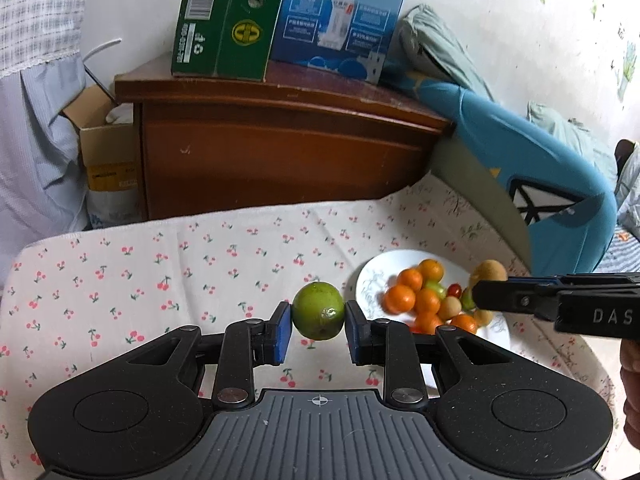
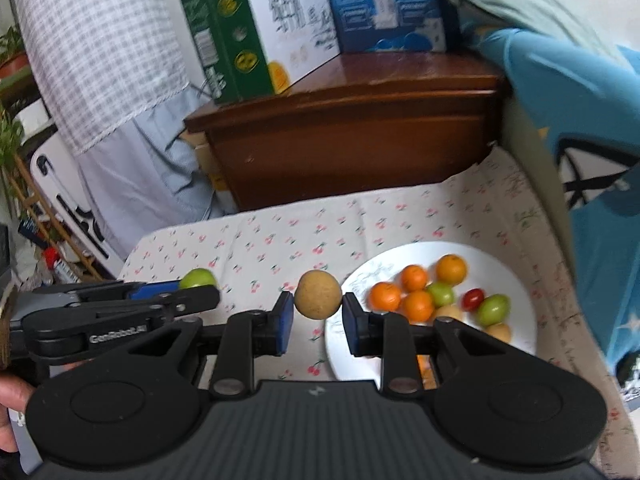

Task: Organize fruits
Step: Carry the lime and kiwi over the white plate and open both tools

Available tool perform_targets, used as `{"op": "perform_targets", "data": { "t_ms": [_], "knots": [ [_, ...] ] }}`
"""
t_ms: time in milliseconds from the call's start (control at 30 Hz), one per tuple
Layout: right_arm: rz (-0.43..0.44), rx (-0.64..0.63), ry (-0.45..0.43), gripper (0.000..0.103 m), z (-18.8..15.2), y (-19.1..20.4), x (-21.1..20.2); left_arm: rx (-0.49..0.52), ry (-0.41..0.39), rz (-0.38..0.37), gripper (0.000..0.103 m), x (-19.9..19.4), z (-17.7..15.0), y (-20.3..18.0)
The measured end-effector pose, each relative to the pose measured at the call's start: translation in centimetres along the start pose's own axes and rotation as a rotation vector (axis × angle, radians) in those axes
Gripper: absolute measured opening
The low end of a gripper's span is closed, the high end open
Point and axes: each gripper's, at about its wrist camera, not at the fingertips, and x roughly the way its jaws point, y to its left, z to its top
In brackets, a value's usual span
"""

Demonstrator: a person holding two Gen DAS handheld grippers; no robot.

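My left gripper (image 1: 318,316) is shut on a round green fruit (image 1: 319,311), held above the cherry-print cloth (image 1: 160,272). My right gripper (image 2: 318,308) is shut on a tan round fruit (image 2: 319,294), also lifted off the cloth. A white plate (image 2: 360,344) at the right holds several small oranges (image 2: 416,305), green fruits (image 2: 493,309), a red cherry tomato (image 2: 473,298) and tan fruits. In the left wrist view the right gripper (image 1: 486,294) enters from the right over the plate (image 1: 370,284) with the tan fruit (image 1: 489,271). The right wrist view catches the left gripper (image 2: 200,290) at the left with its green fruit (image 2: 197,278).
A brown wooden cabinet (image 1: 280,148) stands behind the table, with a green carton (image 1: 224,20) and a blue carton (image 1: 344,20) on top. A blue cushion (image 1: 532,176) leans at the right. A cardboard box (image 1: 106,152) and checked curtain (image 1: 36,16) sit at the left.
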Motion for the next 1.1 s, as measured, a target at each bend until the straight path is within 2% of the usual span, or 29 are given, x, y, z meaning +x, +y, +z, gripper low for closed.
{"op": "perform_targets", "data": {
  "t_ms": [300, 533, 1100],
  "knots": [
    [-0.061, 0.109, -0.066, 0.026, 0.5, -3.1, -3.2, -0.008, 0.000, -0.032, 0.026, 0.0, 0.1, -0.7],
    [-0.082, 0.141, -0.077, 0.026, 0.2, -4.7, -4.3, 0.004, 0.008, -0.037, 0.026, 0.6, -0.1, -1.0],
    [-0.181, 0.160, 0.091, 0.026, -1.8, -7.3, 0.3, 0.023, 0.073, -0.080, 0.026, 6.0, -0.4, -3.2]
  ]
}}
